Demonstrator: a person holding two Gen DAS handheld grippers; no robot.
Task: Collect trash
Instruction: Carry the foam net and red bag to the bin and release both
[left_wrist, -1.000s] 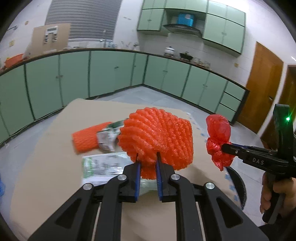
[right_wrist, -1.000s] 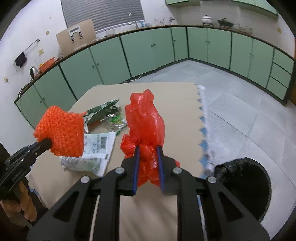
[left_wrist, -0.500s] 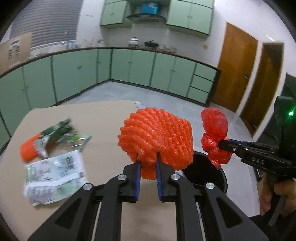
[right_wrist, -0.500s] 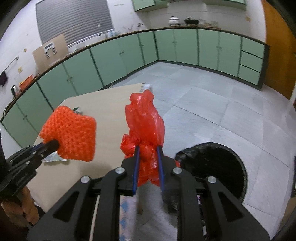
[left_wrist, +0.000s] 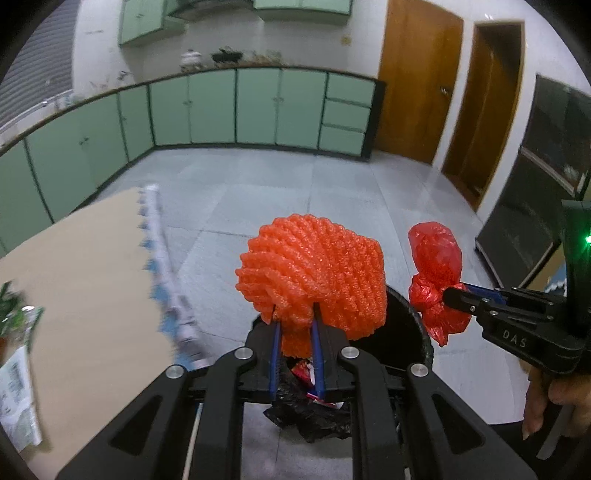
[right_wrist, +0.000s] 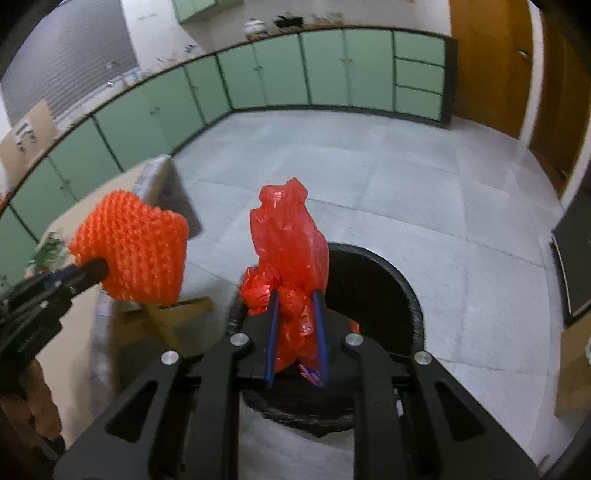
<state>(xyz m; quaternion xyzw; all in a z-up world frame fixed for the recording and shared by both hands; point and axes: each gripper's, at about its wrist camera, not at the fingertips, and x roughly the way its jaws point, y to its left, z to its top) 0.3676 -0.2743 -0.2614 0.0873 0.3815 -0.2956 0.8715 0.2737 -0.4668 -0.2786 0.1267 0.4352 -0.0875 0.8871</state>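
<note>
Foam net (left_wrist: 314, 273), red bag (right_wrist: 290, 240) now over bin (right_wrist: 388, 280).

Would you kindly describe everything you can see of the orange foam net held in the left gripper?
The orange foam net is a soft, ribbed mesh sleeve of the fruit-wrapping kind, bunched into a rounded fan. The left gripper is shut on its narrow lower end, so it stands upward from the fingers. It hangs in the air by the near rim of the black-lined bin, apart from the red plastic bag beside it. Nothing else touches it.
</note>
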